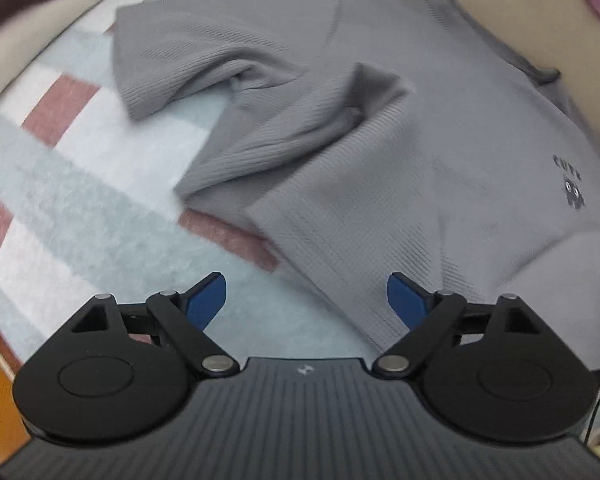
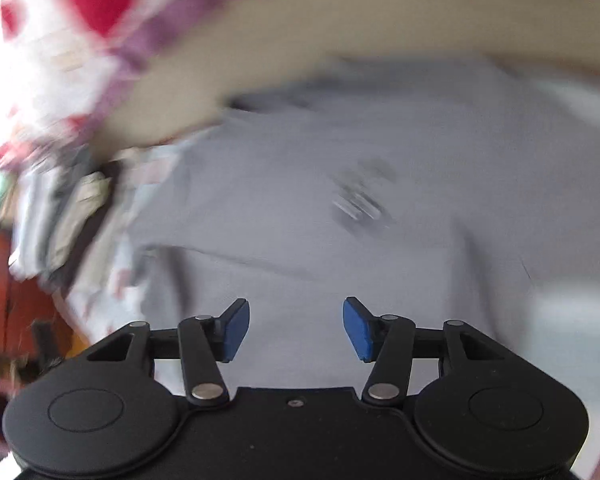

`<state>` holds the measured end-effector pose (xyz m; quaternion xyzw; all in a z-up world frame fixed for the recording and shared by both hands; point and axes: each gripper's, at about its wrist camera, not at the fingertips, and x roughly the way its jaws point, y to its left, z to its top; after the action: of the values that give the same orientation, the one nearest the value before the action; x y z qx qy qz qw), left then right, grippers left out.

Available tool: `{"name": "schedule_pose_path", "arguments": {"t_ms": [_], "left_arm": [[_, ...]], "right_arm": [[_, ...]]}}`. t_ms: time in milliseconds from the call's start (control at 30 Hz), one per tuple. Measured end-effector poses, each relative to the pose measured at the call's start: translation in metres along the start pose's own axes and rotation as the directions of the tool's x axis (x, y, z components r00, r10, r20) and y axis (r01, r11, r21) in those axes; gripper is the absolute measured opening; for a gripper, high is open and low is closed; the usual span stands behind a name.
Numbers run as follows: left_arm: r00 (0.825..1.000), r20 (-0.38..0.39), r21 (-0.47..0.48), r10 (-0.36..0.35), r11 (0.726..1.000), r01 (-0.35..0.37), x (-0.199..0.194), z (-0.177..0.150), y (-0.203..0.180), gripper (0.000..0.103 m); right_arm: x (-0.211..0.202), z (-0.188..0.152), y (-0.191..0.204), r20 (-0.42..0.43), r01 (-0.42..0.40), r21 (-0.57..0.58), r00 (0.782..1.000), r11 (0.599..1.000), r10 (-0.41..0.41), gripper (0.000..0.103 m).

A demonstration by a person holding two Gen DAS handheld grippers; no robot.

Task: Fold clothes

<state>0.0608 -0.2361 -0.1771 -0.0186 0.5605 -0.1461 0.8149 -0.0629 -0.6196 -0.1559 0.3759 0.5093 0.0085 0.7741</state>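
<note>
Nearest, the left gripper [image 1: 306, 300] hung with its blue pads spread wide and empty over the near hem of the grey ribbed short-sleeved T-shirt [image 1: 380, 152], probably lined up to pinch that edge. The right gripper [image 2: 296, 328], jaws also apart and empty, hovered above the shirt's blurred body. Farther off, the shirt lay front-up on the pale blue, white and maroon checked blanket [image 1: 80, 184], its left sleeve rumpled, a small cat print [image 1: 572, 192] at right.

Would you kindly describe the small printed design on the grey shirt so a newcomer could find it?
A checked blanket carries a grey ribbed T-shirt. Near the shirt's right edge in the left wrist view sits a small dark cat print under curved lettering, the only marking on the plain fabric.
</note>
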Motion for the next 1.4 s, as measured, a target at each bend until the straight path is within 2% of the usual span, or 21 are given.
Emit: {"name": "schedule_pose_path", "arguments": {"t_ms": [133,233,333,367,400,433,467,567,633,700,733,767,800,867,933,1067,1167,1267,1300,1333,1400], "left_arm": [[0.995,0.066,-0.095,-0.08,0.992,0.087,0.005,0.002,-0.001,0.088],[0.995,0.041,-0.146,-0.086,0.985,0.091,0.015,0.015,0.001,0.087],[0.996,-0.004,-0.13,-0.093,0.987,0.091,0.018,0.025,0.0,0.087],[0.995,-0.016,-0.11,-0.094,0.99,0.092,0.017,0.028,-0.001,0.077],[0.996,-0.02,-0.087,-0.084,0.993,0.082,0.015,0.03,-0.002,0.051],[0.997,-0.022,-0.063,-0.068,0.996,0.066,0.013,0.03,-0.003,0.038],[0.998,-0.021,-0.054,-0.053,0.997,0.052,0.009,0.031,-0.003,0.016],[0.998,0.021,-0.127,0.057,0.99,-0.054,-0.011,0.031,0.004,0.013],[0.995,0.087,-0.129,0.041,0.991,-0.029,-0.026,0.036,0.003,0.012],[0.989,0.138,-0.087,0.044,0.996,-0.032,-0.037,0.042,-0.006,0.012],[0.986,0.156,-0.059,0.058,0.997,-0.049,-0.04,0.045,-0.013,0.012],[0.982,0.181,-0.031,0.061,0.998,-0.057,-0.043,0.051,-0.018,0.012],[0.977,0.206,-0.009,0.063,0.998,-0.063,-0.042,0.061,-0.024,0.012],[0.965,0.252,0.026,0.072,0.996,-0.081,-0.039,0.086,-0.038,0.012],[0.954,0.294,0.021,0.062,0.997,-0.072,-0.031,0.113,-0.047,0.013],[0.938,0.341,0.042,0.06,0.996,-0.079,-0.002,0.15,-0.059,0.024],[0.922,0.377,0.089,0.085,0.988,-0.127,0.004,0.151,-0.061,0.041],[0.904,0.414,0.134,0.107,0.975,-0.176,0.01,0.152,-0.062,0.059],[0.902,0.42,0.135,0.1,0.976,-0.17,0.009,0.149,-0.058,0.062],[0.909,0.409,0.129,0.082,0.981,-0.147,0.007,0.145,-0.05,0.062],[0.93,0.366,0.15,0.045,0.983,-0.107,0.006,0.135,-0.038,0.062]], "right_arm": [[-0.01,-0.017,-0.036,0.029,0.028,0.082,0.999,0.996,-0.03,0.058],[-0.012,-0.021,-0.043,0.029,0.101,0.055,0.994,0.993,-0.103,0.06],[0.01,-0.017,-0.037,-0.112,0.041,-0.032,0.993,0.999,-0.044,0.059],[0.016,-0.015,-0.03,-0.138,0.045,-0.094,0.989,0.995,-0.058,0.059],[0.023,-0.014,-0.02,-0.144,0.083,-0.167,0.984,0.982,-0.107,0.059],[0.029,-0.016,-0.012,-0.152,0.115,-0.233,0.977,0.966,-0.153,0.058],[0.034,-0.017,-0.006,-0.157,0.13,-0.277,0.971,0.952,-0.178,0.054],[0.039,-0.022,0.004,-0.154,0.136,-0.376,0.966,0.917,-0.206,0.022],[0.035,-0.018,0.0,-0.151,0.069,-0.357,0.98,0.932,-0.13,0.01],[0.022,-0.002,-0.006,-0.115,-0.095,-0.278,0.991,0.956,0.065,0.007],[0.015,0.012,-0.009,-0.072,-0.204,-0.218,0.979,0.954,0.193,0.006],[0.008,0.026,-0.011,-0.021,-0.314,-0.162,0.949,0.935,0.315,0.005],[0.003,0.042,-0.011,0.048,-0.342,-0.144,0.935,0.929,0.352,0.005],[-0.005,0.074,-0.009,0.196,-0.337,-0.132,0.913,0.932,0.358,0.005],[-0.003,0.096,-0.017,0.298,-0.272,-0.084,0.911,0.959,0.284,0.005],[0.026,0.107,-0.036,0.349,0.037,-0.052,0.937,0.998,-0.016,0.005],[0.032,0.106,-0.053,0.342,0.132,-0.023,0.933,0.991,-0.117,0.011],[0.023,0.107,-0.065,0.355,0.106,-0.02,0.93,0.994,-0.092,0.023],[0.02,0.105,-0.062,0.359,0.082,-0.044,0.931,0.996,-0.061,0.035],[0.016,0.104,-0.057,0.361,0.056,-0.072,0.932,0.996,-0.026,0.043],[0.017,0.1,-0.044,0.326,0.041,-0.185,0.945,0.982,0.022,0.048]]}}
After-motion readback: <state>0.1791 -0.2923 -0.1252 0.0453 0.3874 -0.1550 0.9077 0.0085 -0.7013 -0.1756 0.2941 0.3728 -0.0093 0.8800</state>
